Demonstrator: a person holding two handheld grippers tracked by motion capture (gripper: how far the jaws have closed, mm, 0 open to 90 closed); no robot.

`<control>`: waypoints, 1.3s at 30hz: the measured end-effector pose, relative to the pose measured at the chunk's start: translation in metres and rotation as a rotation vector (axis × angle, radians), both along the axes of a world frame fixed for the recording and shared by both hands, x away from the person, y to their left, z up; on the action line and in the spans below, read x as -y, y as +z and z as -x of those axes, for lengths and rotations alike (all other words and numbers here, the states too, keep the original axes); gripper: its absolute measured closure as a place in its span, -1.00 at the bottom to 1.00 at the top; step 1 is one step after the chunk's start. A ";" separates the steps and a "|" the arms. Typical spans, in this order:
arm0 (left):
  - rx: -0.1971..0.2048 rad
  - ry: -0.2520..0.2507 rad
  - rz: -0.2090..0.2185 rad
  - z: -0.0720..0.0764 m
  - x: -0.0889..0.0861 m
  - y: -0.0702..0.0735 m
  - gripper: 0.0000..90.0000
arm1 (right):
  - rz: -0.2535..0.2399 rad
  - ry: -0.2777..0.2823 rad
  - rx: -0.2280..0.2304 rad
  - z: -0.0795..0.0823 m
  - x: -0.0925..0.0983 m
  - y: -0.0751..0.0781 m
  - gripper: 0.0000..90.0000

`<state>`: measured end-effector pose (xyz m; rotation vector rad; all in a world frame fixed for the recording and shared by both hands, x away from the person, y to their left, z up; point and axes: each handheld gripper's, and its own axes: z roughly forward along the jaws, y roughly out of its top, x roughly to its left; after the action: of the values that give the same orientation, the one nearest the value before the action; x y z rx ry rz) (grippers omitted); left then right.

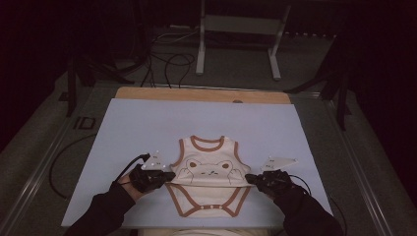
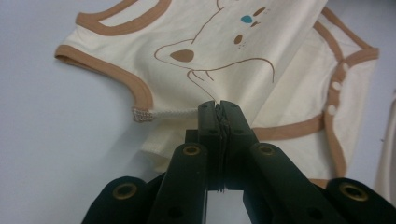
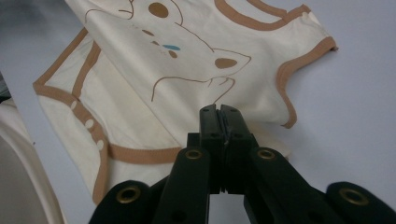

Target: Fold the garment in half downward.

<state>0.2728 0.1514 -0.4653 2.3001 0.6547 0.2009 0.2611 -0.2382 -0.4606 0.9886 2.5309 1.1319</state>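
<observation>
- Baby bodysuit, cream with brown trim and a bear print, lies on the pale blue surface near the person's edge, neck opening away from the person, snap crotch toward them.
- Left tool is clamped on the bodysuit's side edge just below the armhole; in the left gripper view the jaws stand pressed together with cream fabric pinched between them.
- Right tool is clamped the same way on the opposite side edge; the right gripper view shows fabric nipped at the jaw tips.
- The upper body looks lifted slightly into a crease running between the two tools, with the snap flap lying flat beneath; my reading is a fold of the garment in hand, direction not certain.
- To do it well: keep both pinches firm and move both hands together at even height, so the crease stays straight across the bear print.
- Keep light tension between the tools; slack would let the middle sag and wrinkle.
- Lay the fold down with side edges matched before releasing.
- Risk: pinching one layer only, leaving the back layer behind.
</observation>
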 end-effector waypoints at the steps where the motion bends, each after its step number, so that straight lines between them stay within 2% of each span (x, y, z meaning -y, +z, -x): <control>1: -0.003 0.003 0.004 0.002 0.000 -0.001 0.98 | 0.002 0.005 -0.002 0.002 0.000 -0.002 0.99; 8: -0.025 -0.006 0.015 0.010 0.000 -0.011 0.98 | 0.008 0.008 -0.015 0.009 0.001 -0.009 0.98; 12: -0.033 -0.018 0.007 0.012 0.000 -0.017 0.98 | 0.005 0.018 -0.026 0.014 0.003 -0.016 0.98; 15: -0.052 -0.017 0.010 0.013 -0.001 -0.022 0.98 | 0.009 0.017 -0.034 0.015 0.004 -0.020 0.98; 29: -0.083 -0.016 -0.014 0.017 0.002 -0.042 0.98 | 0.040 0.036 -0.091 0.016 0.006 -0.047 0.98; 31: -0.078 -0.020 -0.026 0.017 0.002 -0.043 0.98 | 0.044 0.040 -0.090 0.016 0.006 -0.048 0.98; 39: -0.087 -0.025 -0.029 0.016 0.002 -0.044 0.97 | 0.049 0.043 -0.089 0.016 0.005 -0.052 0.96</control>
<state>0.2567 0.1492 -0.5091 2.3544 0.6701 0.0996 0.2451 -0.2431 -0.5127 0.9980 2.6487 1.0536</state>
